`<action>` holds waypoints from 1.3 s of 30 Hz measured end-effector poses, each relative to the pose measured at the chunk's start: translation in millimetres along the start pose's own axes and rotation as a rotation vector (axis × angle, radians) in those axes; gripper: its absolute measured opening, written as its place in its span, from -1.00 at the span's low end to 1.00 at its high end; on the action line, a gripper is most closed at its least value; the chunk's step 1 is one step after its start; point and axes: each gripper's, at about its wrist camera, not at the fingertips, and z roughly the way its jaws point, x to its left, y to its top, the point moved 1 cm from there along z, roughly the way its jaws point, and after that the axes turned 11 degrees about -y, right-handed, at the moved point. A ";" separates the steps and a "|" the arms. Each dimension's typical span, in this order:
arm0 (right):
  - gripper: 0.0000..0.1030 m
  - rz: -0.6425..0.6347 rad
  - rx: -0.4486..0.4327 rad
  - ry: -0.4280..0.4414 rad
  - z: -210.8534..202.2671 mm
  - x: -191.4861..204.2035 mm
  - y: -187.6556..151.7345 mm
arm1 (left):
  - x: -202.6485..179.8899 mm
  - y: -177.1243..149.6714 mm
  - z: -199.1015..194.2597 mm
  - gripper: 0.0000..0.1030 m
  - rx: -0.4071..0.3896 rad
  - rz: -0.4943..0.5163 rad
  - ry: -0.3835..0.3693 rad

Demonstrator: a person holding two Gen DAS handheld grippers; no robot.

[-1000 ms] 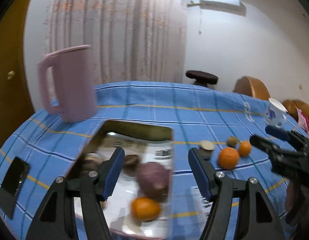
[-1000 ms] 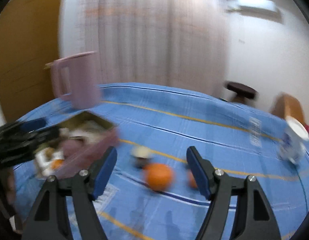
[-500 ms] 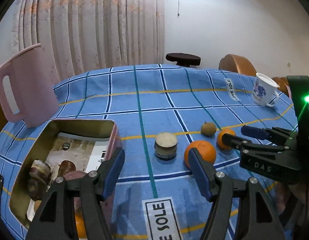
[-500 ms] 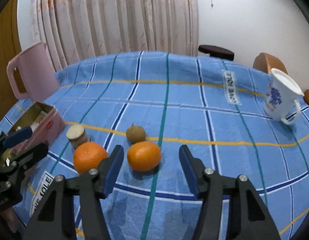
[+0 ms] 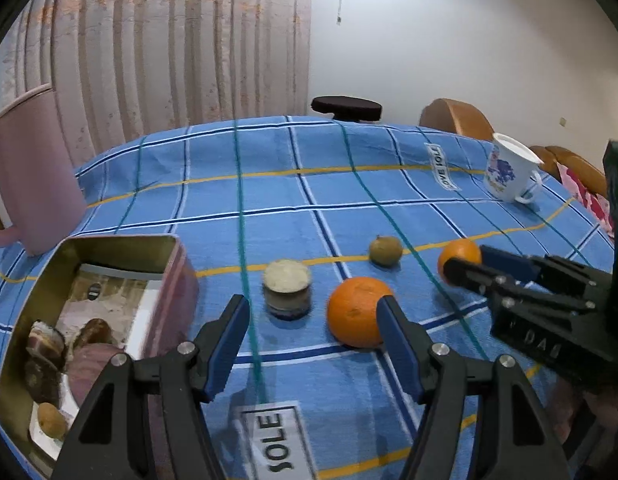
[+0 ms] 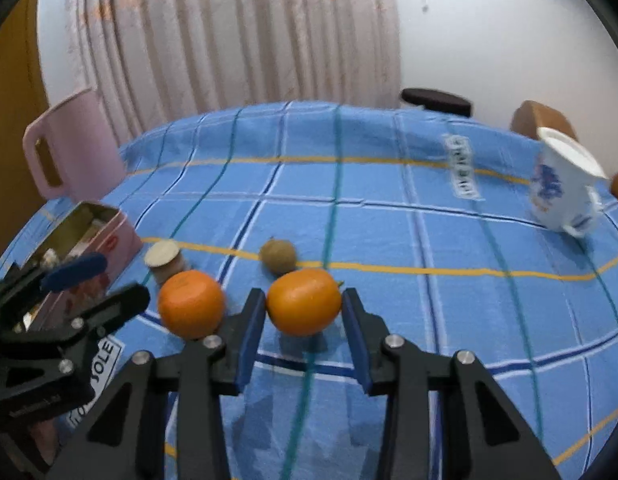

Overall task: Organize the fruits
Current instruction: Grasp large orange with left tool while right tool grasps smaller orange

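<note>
Two oranges and a small brown fruit [image 6: 277, 256] lie on the blue checked tablecloth. My right gripper [image 6: 303, 316] is open, its pads on either side of the right orange [image 6: 304, 300]; I cannot tell if they touch it. The left orange [image 6: 191, 304] lies beside it. In the left wrist view my left gripper [image 5: 312, 342] is open and empty, its right finger just in front of the left orange [image 5: 359, 312]. A gold tin [image 5: 121, 242] with several fruits inside stands at the left. The right gripper [image 5: 465, 264] also shows there, at the far orange [image 5: 459, 254].
A small round jar [image 5: 287, 288] stands between the tin and the oranges. A pink jug [image 5: 33, 176] stands at the far left. A white mug with blue print [image 6: 561, 188] stands at the far right. A stool [image 5: 346, 106] and chairs stand beyond the table.
Both grippers have moved forward towards the oranges. The right gripper's pads have come up around the right orange and narrowed a little. The left view has swung right, away from the tin.
</note>
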 end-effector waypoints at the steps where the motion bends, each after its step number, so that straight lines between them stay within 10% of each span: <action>1: -0.18 0.016 -0.003 -0.005 -0.8 -3.8 -0.1 | -2.0 -0.6 1.3 0.31 0.003 0.006 -0.003; 13: -0.18 0.080 -0.021 -0.018 -5.3 -18.8 -0.9 | -18.0 1.8 28.6 0.30 0.075 0.005 -0.073; 16: -0.18 0.068 -0.019 -0.016 -5.0 -17.8 -0.7 | -19.8 2.5 35.9 0.01 0.101 0.004 -0.061; 39: -0.18 0.061 -0.133 0.041 -27.6 -14.7 -3.2 | -19.4 4.7 8.0 -0.06 -0.045 0.015 -0.022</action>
